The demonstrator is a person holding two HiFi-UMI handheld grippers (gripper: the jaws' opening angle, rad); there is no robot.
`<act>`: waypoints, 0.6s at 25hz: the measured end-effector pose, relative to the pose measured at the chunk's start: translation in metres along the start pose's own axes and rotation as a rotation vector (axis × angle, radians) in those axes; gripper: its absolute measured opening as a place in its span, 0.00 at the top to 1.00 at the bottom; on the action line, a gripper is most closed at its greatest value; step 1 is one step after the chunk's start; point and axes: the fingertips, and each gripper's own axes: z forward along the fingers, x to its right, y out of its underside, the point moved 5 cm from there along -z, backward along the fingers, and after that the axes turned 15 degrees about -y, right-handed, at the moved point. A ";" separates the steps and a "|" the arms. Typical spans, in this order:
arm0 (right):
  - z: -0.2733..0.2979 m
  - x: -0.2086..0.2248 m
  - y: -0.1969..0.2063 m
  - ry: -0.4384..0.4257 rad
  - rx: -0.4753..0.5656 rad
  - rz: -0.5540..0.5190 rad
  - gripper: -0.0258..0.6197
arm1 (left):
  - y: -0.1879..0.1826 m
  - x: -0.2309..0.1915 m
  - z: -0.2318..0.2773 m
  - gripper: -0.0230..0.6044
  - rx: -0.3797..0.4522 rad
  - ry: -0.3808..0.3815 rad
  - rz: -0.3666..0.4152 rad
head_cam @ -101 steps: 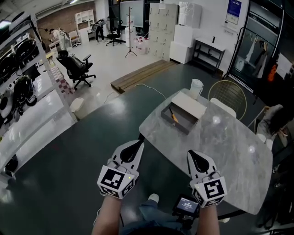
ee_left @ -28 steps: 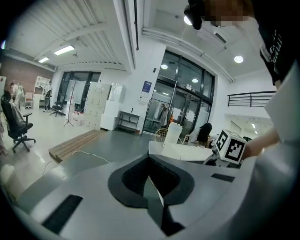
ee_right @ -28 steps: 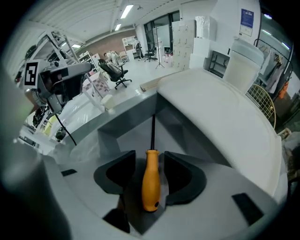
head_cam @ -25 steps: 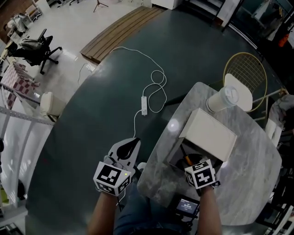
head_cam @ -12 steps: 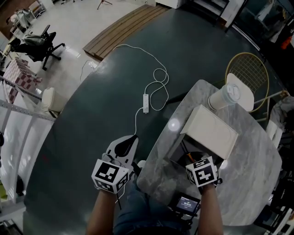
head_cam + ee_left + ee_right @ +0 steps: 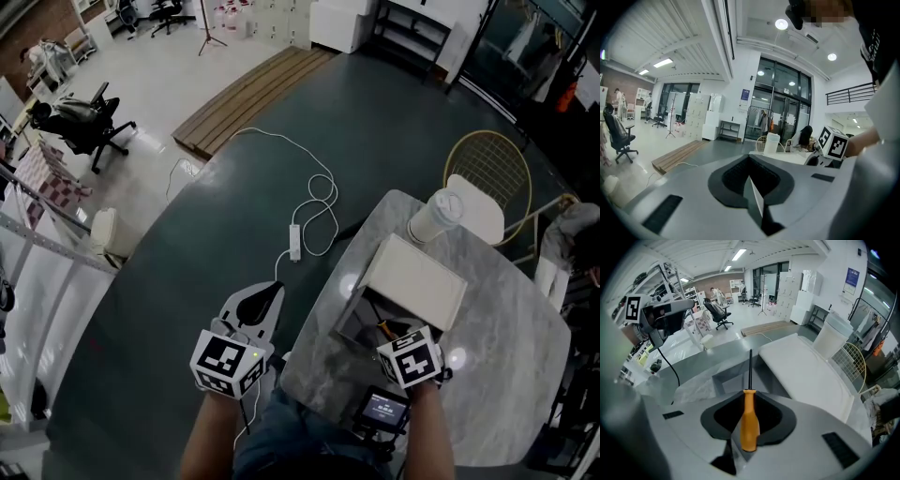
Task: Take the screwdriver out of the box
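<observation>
Screwdriver (image 6: 749, 422) raised over box (image 6: 348, 321), cup (image 6: 433, 217) behind

In the head view the table (image 6: 511, 323) fills the lower right. On it, the box (image 6: 361, 323) sits near the left edge, with its lid (image 6: 414, 279) just behind and the cup (image 6: 433, 217) beyond. The chair (image 6: 487, 173) stands behind the table and the cable (image 6: 314, 202) lies on the floor to its left. The left gripper (image 6: 267, 292) hangs left of the table.
</observation>
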 end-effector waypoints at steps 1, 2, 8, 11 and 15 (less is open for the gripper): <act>-0.002 -0.001 0.001 -0.001 0.005 0.001 0.82 | -0.002 0.001 -0.001 0.94 0.003 -0.001 0.001; -0.004 -0.001 0.001 -0.001 0.011 0.003 0.82 | -0.004 0.002 -0.002 0.94 0.006 -0.003 0.003; -0.023 0.002 -0.013 0.029 0.082 -0.026 0.82 | -0.017 0.002 -0.010 0.94 0.043 -0.012 0.013; -0.041 0.000 -0.028 0.052 0.143 -0.041 0.82 | -0.034 0.001 -0.013 0.94 0.085 -0.009 0.028; -0.068 0.001 -0.046 0.074 0.224 -0.063 0.82 | -0.060 0.009 -0.009 0.94 0.141 0.006 0.060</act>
